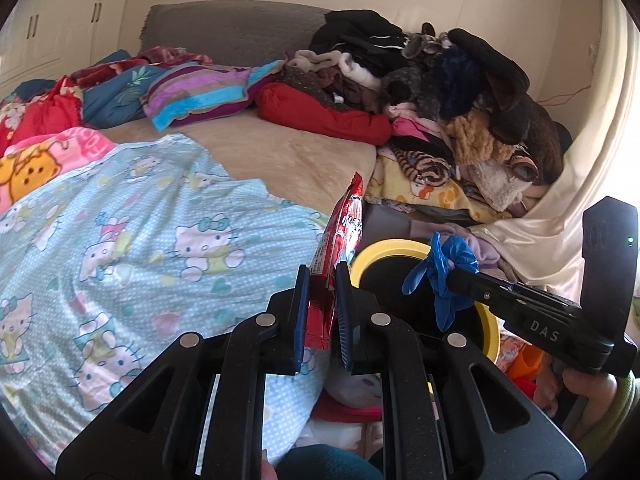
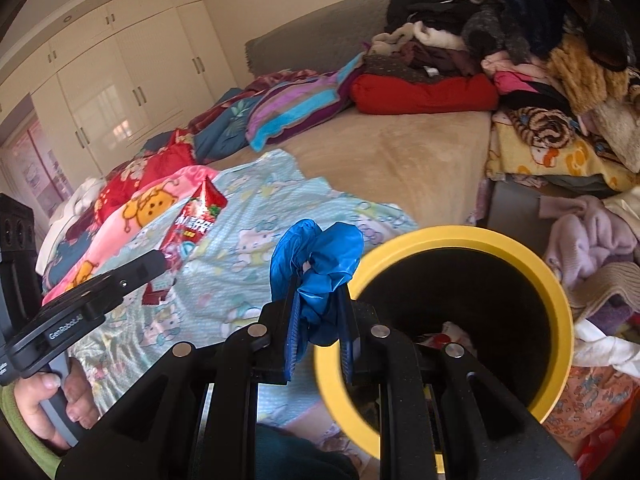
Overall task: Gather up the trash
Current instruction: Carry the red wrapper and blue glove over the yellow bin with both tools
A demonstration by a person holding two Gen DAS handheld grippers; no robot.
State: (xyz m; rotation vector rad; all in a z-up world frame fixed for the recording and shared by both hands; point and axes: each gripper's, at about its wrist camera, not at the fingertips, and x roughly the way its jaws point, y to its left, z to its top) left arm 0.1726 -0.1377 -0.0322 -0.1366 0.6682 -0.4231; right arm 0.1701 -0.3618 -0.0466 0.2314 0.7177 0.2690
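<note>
My left gripper [image 1: 322, 270] is shut on a red snack wrapper [image 1: 338, 248], held upright just left of a yellow-rimmed black bin [image 1: 394, 249]. The wrapper also shows in the right wrist view [image 2: 192, 228], held by the left gripper [image 2: 160, 260]. My right gripper [image 2: 320, 280] is shut on a crumpled blue glove [image 2: 320, 260], at the left rim of the bin [image 2: 560, 300]. In the left wrist view the right gripper [image 1: 452, 272] holds the glove [image 1: 440, 268] over the bin's opening. Some trash lies at the bin's bottom.
A light blue Hello Kitty blanket [image 1: 120, 240] covers the bed to the left. A tall pile of clothes [image 1: 460, 92] is stacked behind the bin. Pillows and a red cushion [image 1: 320, 116] lie at the bed's far side. White wardrobes [image 2: 120, 72] stand at the left.
</note>
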